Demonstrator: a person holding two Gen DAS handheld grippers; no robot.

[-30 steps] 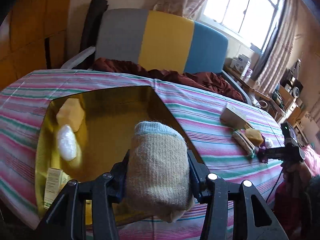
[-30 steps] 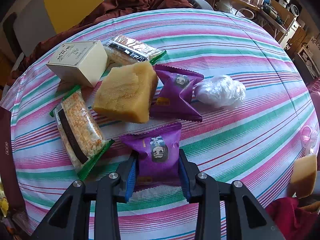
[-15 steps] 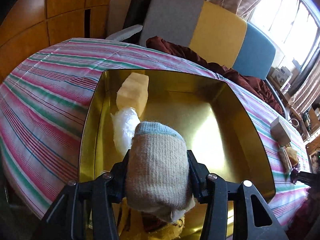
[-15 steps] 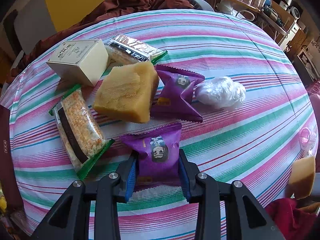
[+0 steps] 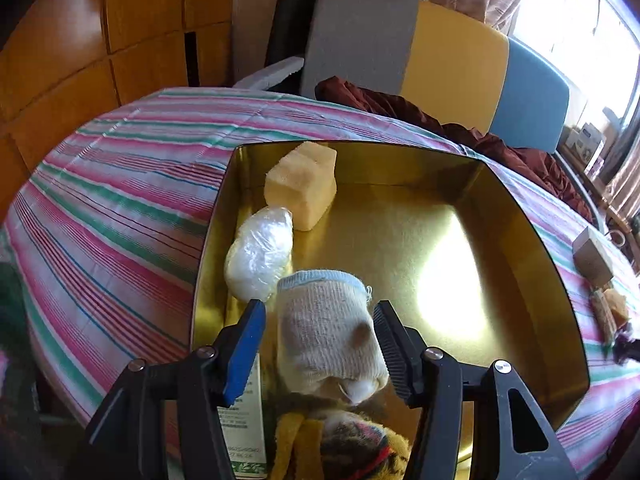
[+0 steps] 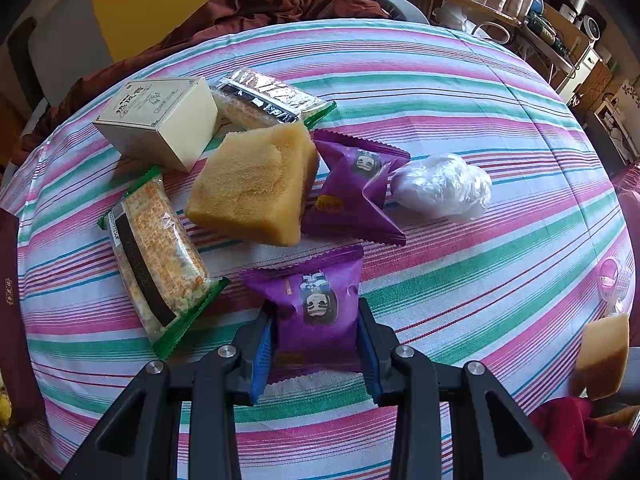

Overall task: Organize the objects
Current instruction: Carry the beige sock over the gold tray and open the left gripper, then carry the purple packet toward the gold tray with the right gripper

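In the left wrist view a rolled beige sock (image 5: 324,328) rests inside the gold tin (image 5: 520,208), between the jaws of my left gripper (image 5: 318,308). The jaws are opening. A clear gap shows beside the left pad, and the right pad sits just beside the sock. A yellow sponge block (image 5: 302,184) and a white plastic-wrapped ball (image 5: 260,258) lie along the tin's left wall. In the right wrist view my right gripper (image 6: 314,312) is shut on a purple snack packet (image 6: 316,300) lying on the striped tablecloth.
A striped plush toy (image 5: 352,444) and a printed carton (image 5: 240,420) lie in the tin's near end. By the right gripper are a second purple packet (image 6: 352,188), a sponge (image 6: 252,184), a cream box (image 6: 160,120), two cracker packs (image 6: 156,256), and a wrapped ball (image 6: 440,184).
The left gripper swung over the gold tin and sank into it, then its jaws spread off the sock. The right gripper and its purple packet have not moved.
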